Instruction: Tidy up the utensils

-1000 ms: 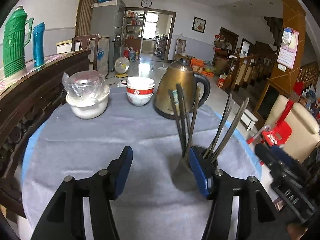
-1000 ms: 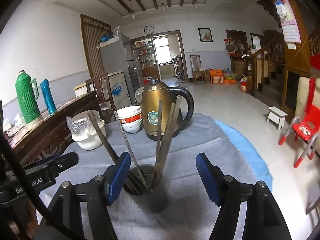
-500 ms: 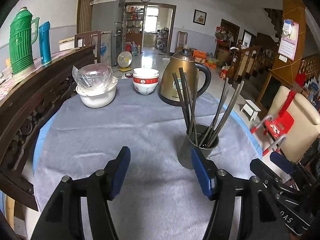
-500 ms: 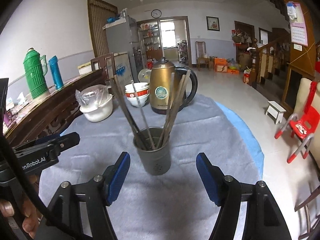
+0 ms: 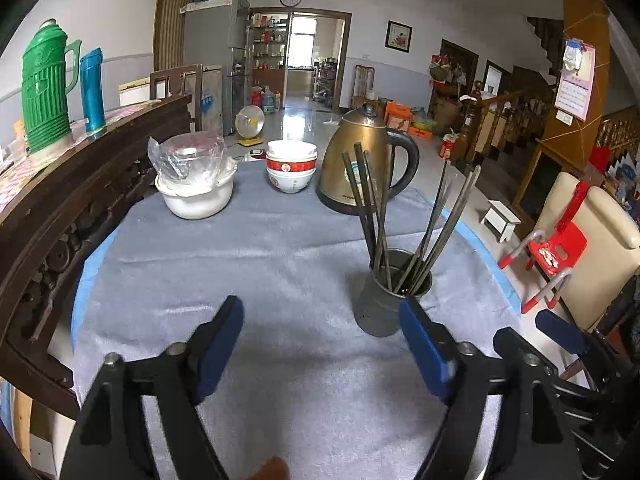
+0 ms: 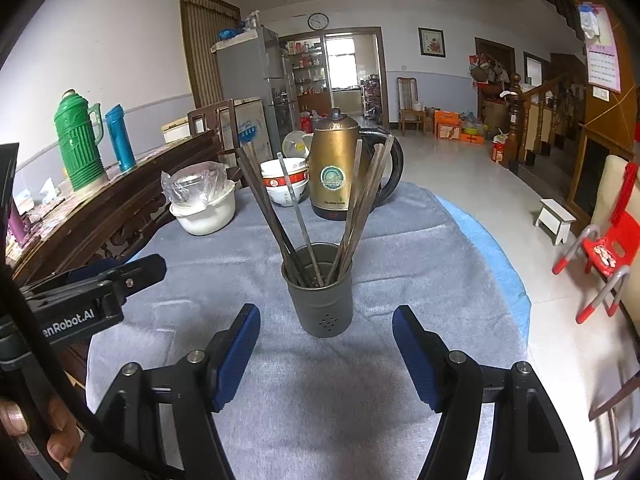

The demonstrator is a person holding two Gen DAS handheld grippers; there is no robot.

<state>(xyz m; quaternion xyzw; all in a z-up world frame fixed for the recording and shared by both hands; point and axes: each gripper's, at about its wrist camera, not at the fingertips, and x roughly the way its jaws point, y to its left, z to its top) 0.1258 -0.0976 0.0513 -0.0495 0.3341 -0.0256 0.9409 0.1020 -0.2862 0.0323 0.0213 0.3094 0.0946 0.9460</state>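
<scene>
The left gripper (image 5: 320, 340) has its jaws wide apart and holds nothing. The cup (image 5: 386, 300) stands just ahead of its right jaw, a bit to the right of the gap. The chopsticks (image 5: 372, 200) stick up out of the cup and lean out to both sides.

The right gripper (image 6: 326, 344) also has its jaws wide apart and holds nothing. Here the cup (image 6: 322, 300) sits right in front of the gap, between the two jaw tips but not touching them. It stands upright on the gray cloth (image 6: 240, 256). Past the cup are a kettle (image 6: 340, 164), some stacked bowls (image 6: 286, 184) and a white bowl (image 6: 204, 208).
</scene>
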